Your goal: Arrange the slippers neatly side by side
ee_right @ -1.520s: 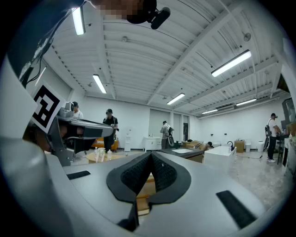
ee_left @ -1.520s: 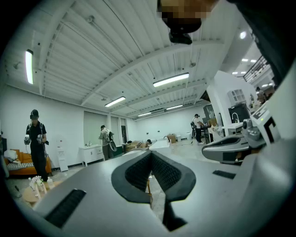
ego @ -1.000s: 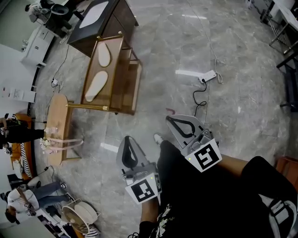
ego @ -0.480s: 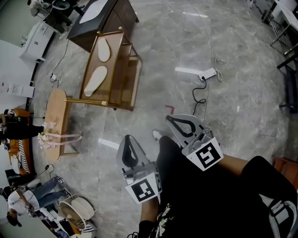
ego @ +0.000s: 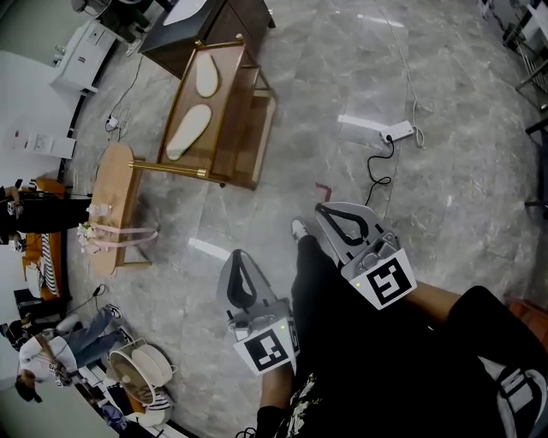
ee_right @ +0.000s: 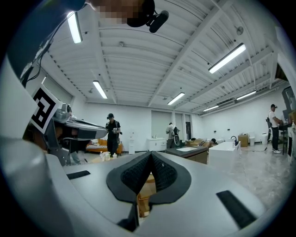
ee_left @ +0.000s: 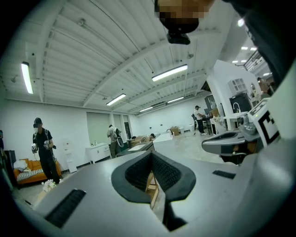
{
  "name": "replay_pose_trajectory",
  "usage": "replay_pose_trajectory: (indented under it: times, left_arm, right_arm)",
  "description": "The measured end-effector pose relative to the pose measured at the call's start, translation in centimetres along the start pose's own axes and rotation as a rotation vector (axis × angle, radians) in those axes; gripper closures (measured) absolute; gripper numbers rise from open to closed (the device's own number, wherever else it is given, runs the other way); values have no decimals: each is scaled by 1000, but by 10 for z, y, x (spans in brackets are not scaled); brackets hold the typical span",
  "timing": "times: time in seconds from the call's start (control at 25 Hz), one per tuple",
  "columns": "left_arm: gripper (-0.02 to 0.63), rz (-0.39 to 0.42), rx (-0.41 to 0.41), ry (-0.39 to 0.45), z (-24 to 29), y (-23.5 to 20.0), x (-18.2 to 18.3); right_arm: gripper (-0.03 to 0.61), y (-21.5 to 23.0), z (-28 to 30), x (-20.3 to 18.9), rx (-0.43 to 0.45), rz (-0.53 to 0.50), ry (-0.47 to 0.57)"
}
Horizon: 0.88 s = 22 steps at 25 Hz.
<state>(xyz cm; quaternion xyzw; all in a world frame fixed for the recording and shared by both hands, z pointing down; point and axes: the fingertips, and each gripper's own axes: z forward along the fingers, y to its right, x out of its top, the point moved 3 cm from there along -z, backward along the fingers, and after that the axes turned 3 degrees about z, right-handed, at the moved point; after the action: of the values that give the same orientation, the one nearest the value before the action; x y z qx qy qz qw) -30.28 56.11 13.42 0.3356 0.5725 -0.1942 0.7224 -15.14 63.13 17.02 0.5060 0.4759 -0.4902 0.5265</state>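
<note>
On the top shelf of a wooden rack [ego: 227, 103], well apart from both grippers: two pale slippers, lying flat, one beyond the other along the shelf rather than side by side. Far slipper [ego: 205, 79] toward the rack's back end, near slipper [ego: 189, 133] toward the front rail and angled a little differently; a bare strip of shelf between them, no contact.

Behind the rack, a dark cabinet [ego: 231, 21]. Beside the rack's near end, a low oval wooden counter [ego: 116, 184] with a pink ribbon [ego: 120, 235] and a small bunch of flowers [ego: 86, 231]. All around, grey marbled floor [ego: 300, 128]; on it, off to the right of the rack, a white power strip [ego: 398, 133] with trailing cables.

Close to the camera, over black trousers and one white shoe tip [ego: 298, 229]: left hand-held gripper [ego: 237, 257] closed, pads meeting at the tips, gripping nothing. Right hand-held gripper [ego: 325, 210] just beside it, likewise closed and empty. Both aimed across the floor toward the rack, which shows through the slot behind each pair of closed pads. At the left edge, other people standing.
</note>
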Motion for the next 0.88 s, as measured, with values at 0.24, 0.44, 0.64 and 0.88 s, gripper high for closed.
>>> replay_pose_trajectory:
  times: [0.24, 0.44, 0.64, 0.88]
  left_arm:
    - [611, 12, -30, 18, 11, 10, 7]
    - [611, -4, -44, 45, 20, 5, 13]
    - [611, 3, -65, 33, 27, 15, 10]
    - [611, -11, -56, 19, 34, 11, 0]
  right_arm:
    - [580, 14, -1, 1, -30, 8, -2]
    - [580, 23, 0, 2, -62, 16, -7]
    - [580, 33, -4, -6, -76, 23, -12]
    - [580, 32, 0, -4, -63, -2, -11]
